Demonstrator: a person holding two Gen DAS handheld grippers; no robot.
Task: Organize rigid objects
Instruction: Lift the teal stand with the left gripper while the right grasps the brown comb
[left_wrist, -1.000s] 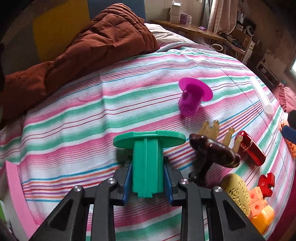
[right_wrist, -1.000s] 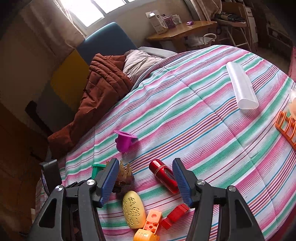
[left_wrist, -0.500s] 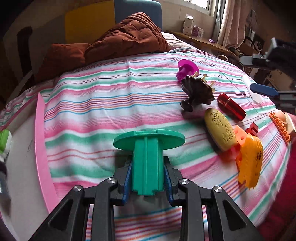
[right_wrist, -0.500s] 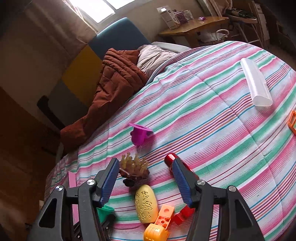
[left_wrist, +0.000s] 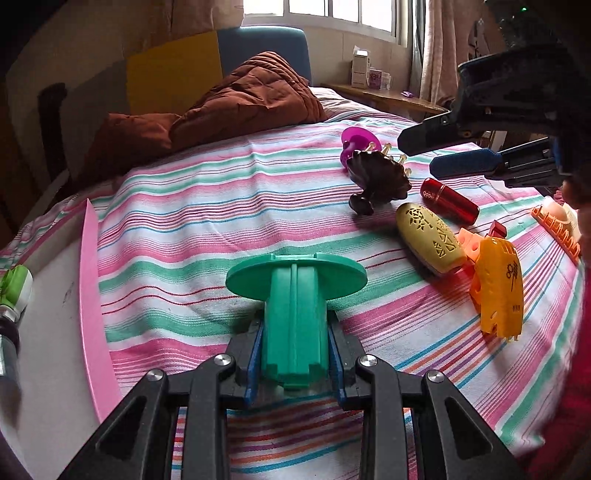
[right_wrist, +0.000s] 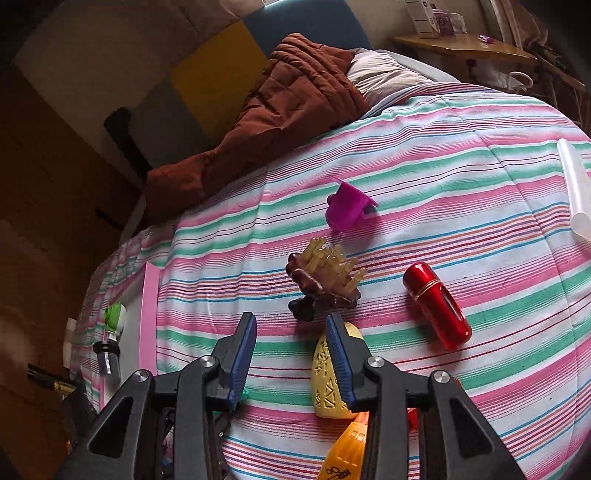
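Left wrist view: left tongs (left_wrist: 295, 354) are clamping the ribbed stem of a green plastic flanged piece (left_wrist: 295, 295), disc end forward, probably so it can go down flat. They are holding it just over the striped bed cover (left_wrist: 184, 229), near the pink-edged white tray (left_wrist: 90, 295) at the bed's edge. That tray is looking like the drop zone; a green-capped small bottle (left_wrist: 13, 295) is lying in it, the rest is out of frame.

Right tongs (right_wrist: 291, 354) are closing, with nothing between the pads, only cover showing. They are hovering over the loose pile: brown scalp brush (right_wrist: 325, 280), yellow perforated oval case (right_wrist: 328, 380), red metallic tube (right_wrist: 436, 306), purple flanged piece (right_wrist: 347, 206), orange blocks (left_wrist: 496, 284). All are lying unsorted on the bed, so most of the job is remaining.
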